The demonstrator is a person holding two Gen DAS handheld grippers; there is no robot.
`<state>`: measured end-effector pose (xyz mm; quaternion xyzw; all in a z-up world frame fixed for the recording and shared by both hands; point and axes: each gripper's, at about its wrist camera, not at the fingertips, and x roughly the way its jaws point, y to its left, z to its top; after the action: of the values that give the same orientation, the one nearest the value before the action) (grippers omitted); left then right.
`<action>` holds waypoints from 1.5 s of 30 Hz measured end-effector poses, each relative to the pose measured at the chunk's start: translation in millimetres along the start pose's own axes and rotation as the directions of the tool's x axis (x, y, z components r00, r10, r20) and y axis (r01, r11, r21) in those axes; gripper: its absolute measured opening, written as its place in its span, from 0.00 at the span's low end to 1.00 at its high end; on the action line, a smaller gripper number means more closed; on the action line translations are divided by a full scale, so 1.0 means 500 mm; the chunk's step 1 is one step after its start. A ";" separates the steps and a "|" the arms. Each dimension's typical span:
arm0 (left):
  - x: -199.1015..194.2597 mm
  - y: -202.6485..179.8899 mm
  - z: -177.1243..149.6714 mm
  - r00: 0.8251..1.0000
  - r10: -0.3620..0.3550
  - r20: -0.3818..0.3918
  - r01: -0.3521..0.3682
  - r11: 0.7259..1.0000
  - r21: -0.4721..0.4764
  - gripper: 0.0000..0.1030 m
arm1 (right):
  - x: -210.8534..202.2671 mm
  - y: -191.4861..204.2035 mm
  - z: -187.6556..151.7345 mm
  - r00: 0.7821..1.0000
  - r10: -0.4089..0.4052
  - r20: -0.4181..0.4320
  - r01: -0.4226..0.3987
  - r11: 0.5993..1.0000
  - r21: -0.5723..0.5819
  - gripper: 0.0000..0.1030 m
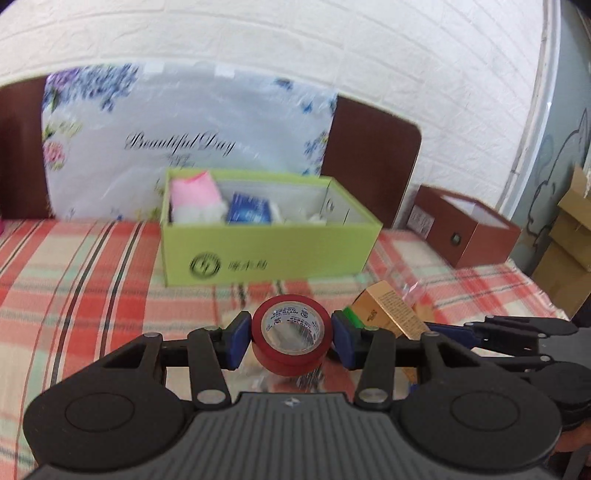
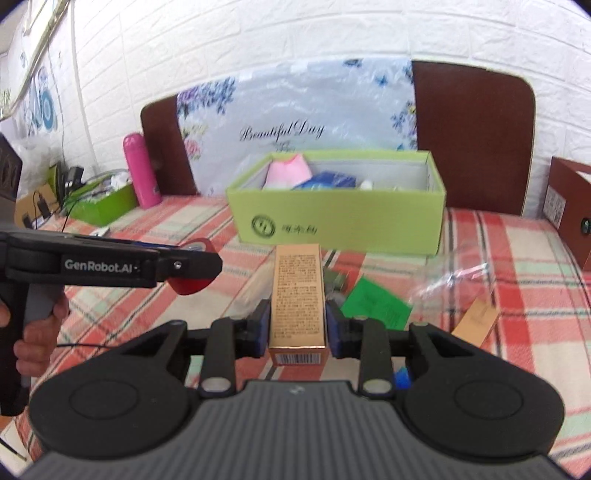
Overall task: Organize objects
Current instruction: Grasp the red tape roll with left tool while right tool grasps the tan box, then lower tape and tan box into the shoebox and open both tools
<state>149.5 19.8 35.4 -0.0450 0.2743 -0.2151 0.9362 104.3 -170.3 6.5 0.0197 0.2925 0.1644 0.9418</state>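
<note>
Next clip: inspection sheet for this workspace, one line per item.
Surface: plaid cloth, rumpled.
Job's things: red tape in left gripper; gold carton in right gripper; open green box behind, partly filled.
Clutter: green card, plastic wrap, tan tag.
Grippers: both shut on their loads, lifted off the cloth.
Cables: black wire by the hand; more at far left.
Surroundings: brick wall, headboard, pink bottle, brown box.
</note>
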 end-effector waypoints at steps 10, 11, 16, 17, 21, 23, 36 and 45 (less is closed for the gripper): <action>0.123 -0.006 0.153 0.996 -0.070 0.062 0.075 0.994 -0.080 0.48 | 0.077 -0.087 0.150 0.989 -0.114 0.097 0.115 0.993 0.000 0.29; 0.136 -0.005 0.166 0.996 -0.063 0.064 0.068 0.994 -0.080 0.48 | 0.092 -0.095 0.162 0.986 -0.128 0.103 0.129 0.992 -0.007 0.29; 0.213 0.010 0.212 0.997 -0.058 0.060 0.064 0.991 -0.116 0.48 | 0.177 -0.135 0.209 0.983 -0.155 0.101 0.157 0.988 -0.011 0.29; 0.230 0.014 0.217 0.997 -0.054 0.054 0.061 0.990 -0.131 0.48 | 0.194 -0.141 0.216 0.982 -0.162 0.096 0.164 0.986 -0.012 0.29; 0.288 0.029 0.224 0.998 -0.044 0.043 0.049 0.989 -0.142 0.48 | 0.257 -0.171 0.237 0.978 -0.197 0.073 0.199 0.980 -0.027 0.29; 0.311 0.035 0.220 0.998 -0.038 0.044 0.043 0.991 -0.130 0.48 | 0.281 -0.179 0.241 0.976 -0.210 0.063 0.212 0.977 -0.027 0.29; 0.233 0.060 0.203 0.994 0.037 0.101 -0.022 0.989 -0.145 0.79 | 0.257 -0.168 0.226 0.956 -0.256 0.144 0.261 0.965 -0.016 0.96; 0.064 0.017 0.159 0.986 0.098 0.133 -0.084 0.991 -0.106 0.80 | 0.071 -0.136 0.212 0.935 -0.263 0.240 0.258 0.965 0.051 1.00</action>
<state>219.3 11.2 85.1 -0.0942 0.2212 -0.1543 0.9583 211.2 -217.1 65.6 0.0099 0.1757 0.0319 0.9839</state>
